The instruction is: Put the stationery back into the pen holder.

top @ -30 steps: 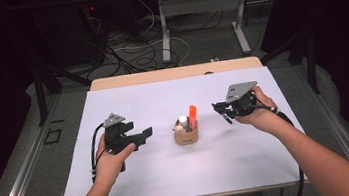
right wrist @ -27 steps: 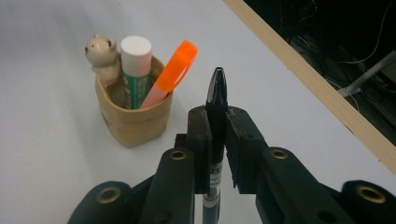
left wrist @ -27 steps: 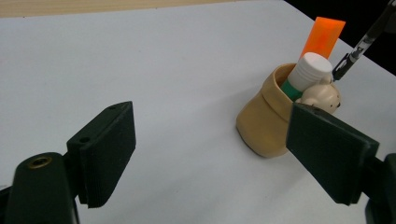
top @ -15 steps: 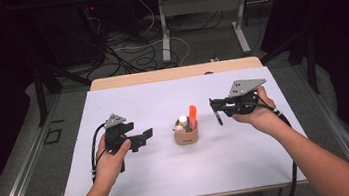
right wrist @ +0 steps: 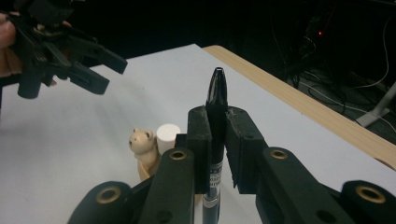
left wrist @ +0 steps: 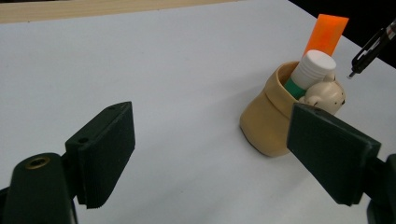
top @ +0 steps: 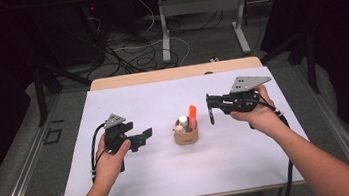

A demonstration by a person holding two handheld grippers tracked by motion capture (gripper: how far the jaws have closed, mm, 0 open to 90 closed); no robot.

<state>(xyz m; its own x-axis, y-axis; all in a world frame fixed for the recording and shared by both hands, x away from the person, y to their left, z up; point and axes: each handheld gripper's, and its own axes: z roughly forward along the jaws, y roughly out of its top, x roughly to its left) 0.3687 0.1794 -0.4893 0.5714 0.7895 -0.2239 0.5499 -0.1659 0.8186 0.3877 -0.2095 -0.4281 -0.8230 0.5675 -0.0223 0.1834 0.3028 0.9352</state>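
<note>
1. Between the pads of the right gripper [right wrist: 217,149] a black pen [right wrist: 215,135] is clamped, the jaws pressed tight on its barrel. In the right gripper view the pen's lower end is cut off by the bottom edge, and the small print on a pale band of the barrel is too fine to read.
2. Seen from the high view, the right gripper [top: 212,104] is held level above the table, and the pen [top: 210,109] hangs point down from its tip, thin, dark and hard to make out against the white sheet [top: 250,154].
3. Just below and to the near side of that pen tip stands a tan holder [top: 186,136]. It carries an orange marker [top: 192,116], a white-capped tube [top: 183,122] and a small cream bear figure [top: 179,128]; their lower parts are hidden inside the holder.
4. Beyond the holder from the right gripper, the left gripper [top: 143,136] is held in the person's left hand [top: 111,158], its jaws wide apart with nothing between them.
5. Ahead of the left gripper [left wrist: 210,154], the holder [left wrist: 268,121] sits toward its right jaw, which covers part of the holder's side. The pen's point [left wrist: 369,49] enters at the upper right corner, the rest cut off by the frame.
</note>
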